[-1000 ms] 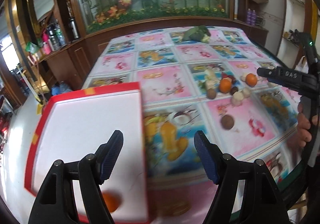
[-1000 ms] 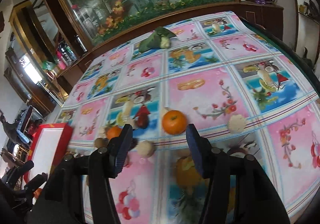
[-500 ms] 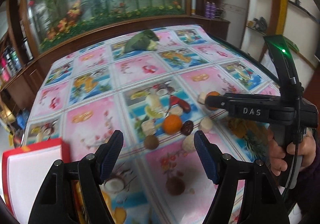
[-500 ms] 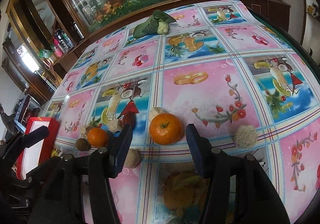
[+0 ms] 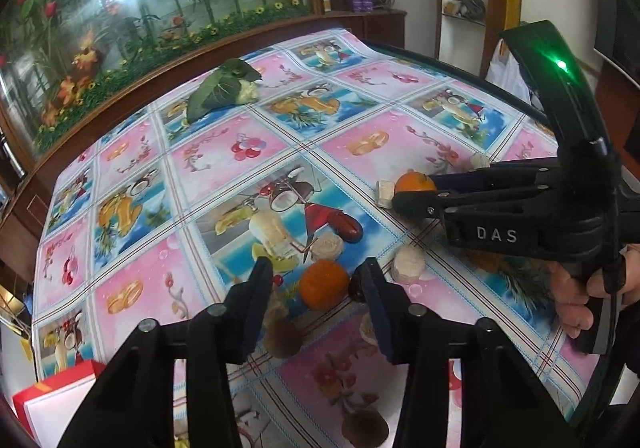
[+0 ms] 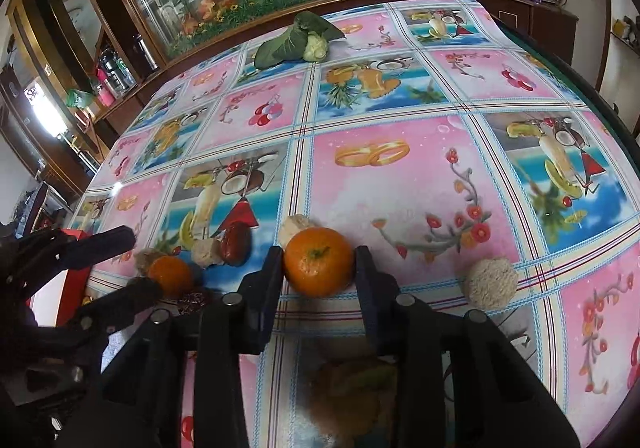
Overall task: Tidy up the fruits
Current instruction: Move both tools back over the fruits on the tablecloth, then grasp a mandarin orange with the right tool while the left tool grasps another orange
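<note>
Two oranges lie among small fruits on the patterned tablecloth. In the left wrist view, one orange sits between the fingertips of my left gripper. The jaws stand partly narrowed with a gap on the left side, so the gripper is open. In the right wrist view, the other orange rests on the cloth with both fingers of my right gripper pressed against its sides. The right gripper also shows from the side, clasping that orange. The left gripper appears at the left, by its orange.
Pale round pieces, brown round fruits and a dark red fruit crowd the oranges. Another pale disc lies to the right. A leafy cauliflower sits far back. A red-rimmed white box is at lower left. A hand holds the right gripper.
My left gripper swung from the red box to the fruit cluster and narrowed around one orange. My right gripper moved forward and closed onto the other orange.
</note>
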